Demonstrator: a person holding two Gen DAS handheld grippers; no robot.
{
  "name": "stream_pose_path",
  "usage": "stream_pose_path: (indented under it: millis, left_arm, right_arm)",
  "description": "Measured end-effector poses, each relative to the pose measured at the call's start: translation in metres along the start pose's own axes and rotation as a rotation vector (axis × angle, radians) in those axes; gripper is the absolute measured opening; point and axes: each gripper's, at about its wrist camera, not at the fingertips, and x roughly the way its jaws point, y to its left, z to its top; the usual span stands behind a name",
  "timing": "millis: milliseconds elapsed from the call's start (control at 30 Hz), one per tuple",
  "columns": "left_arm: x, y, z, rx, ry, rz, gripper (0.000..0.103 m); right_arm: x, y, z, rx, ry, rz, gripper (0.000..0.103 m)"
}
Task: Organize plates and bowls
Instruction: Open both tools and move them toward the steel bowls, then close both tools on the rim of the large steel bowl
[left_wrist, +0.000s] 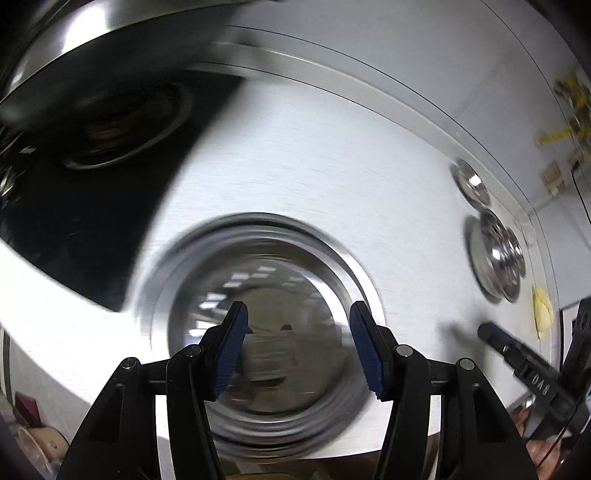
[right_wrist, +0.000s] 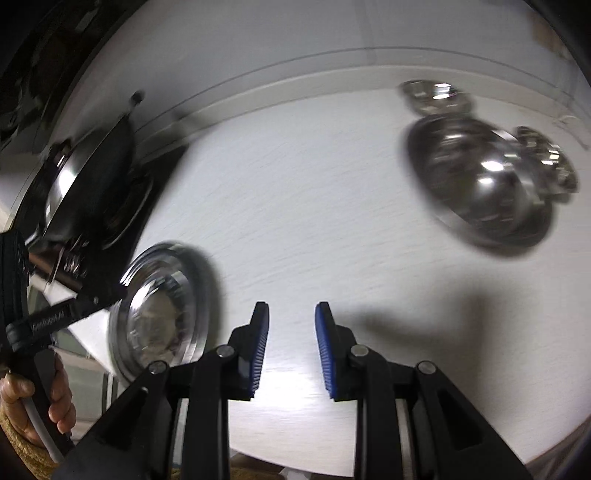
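Observation:
A shiny steel bowl with a ringed rim sits on the white counter, blurred by motion. My left gripper hangs above it, open, with its blue pads clear of the bowl. In the right wrist view the same bowl lies at the lower left, with the left gripper beside it. My right gripper is open over bare counter with nothing between its pads. A large steel bowl lies at the upper right with two small steel bowls next to it.
A black stove with a burner takes up the left side of the counter, and a big steel vessel stands over it. A pale wall and ledge run along the back. A person's hand holds the left gripper's handle.

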Motion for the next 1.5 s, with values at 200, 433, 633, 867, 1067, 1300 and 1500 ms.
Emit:
stream_pose_path:
  millis: [200, 433, 633, 867, 1067, 1300, 1500]
  left_arm:
    - [0.027, -0.097, 0.013, 0.126, 0.038, -0.061, 0.054]
    - [0.081, -0.202, 0.053, 0.214, 0.071, -0.109, 0.067]
    - [0.135, -0.247, 0.086, 0.224, 0.111, -0.097, 0.067]
    - [0.174, -0.267, 0.094, 0.236, 0.164, -0.121, 0.061]
    - [0.197, -0.268, 0.096, 0.204, 0.24, -0.181, 0.008]
    - [0.158, -0.256, 0.091, 0.179, 0.21, -0.236, 0.008]
    - [0.08, -0.234, 0.071, 0.173, 0.154, -0.315, 0.008]
  right_arm:
    - [-0.041, -0.102, 0.019, 0.147, -0.089, -0.077, 0.025]
    - [-0.054, -0.204, 0.045, 0.292, -0.113, -0.158, 0.028]
    - [-0.022, -0.233, 0.072, 0.313, -0.062, -0.105, 0.029]
    - [0.013, -0.24, 0.089, 0.32, -0.019, -0.077, 0.029]
    - [0.019, -0.234, 0.094, 0.301, -0.037, -0.089, 0.015]
    - [-0.015, -0.214, 0.09, 0.268, -0.099, -0.049, 0.011]
    - [-0.077, -0.175, 0.067, 0.209, -0.169, -0.003, 0.011]
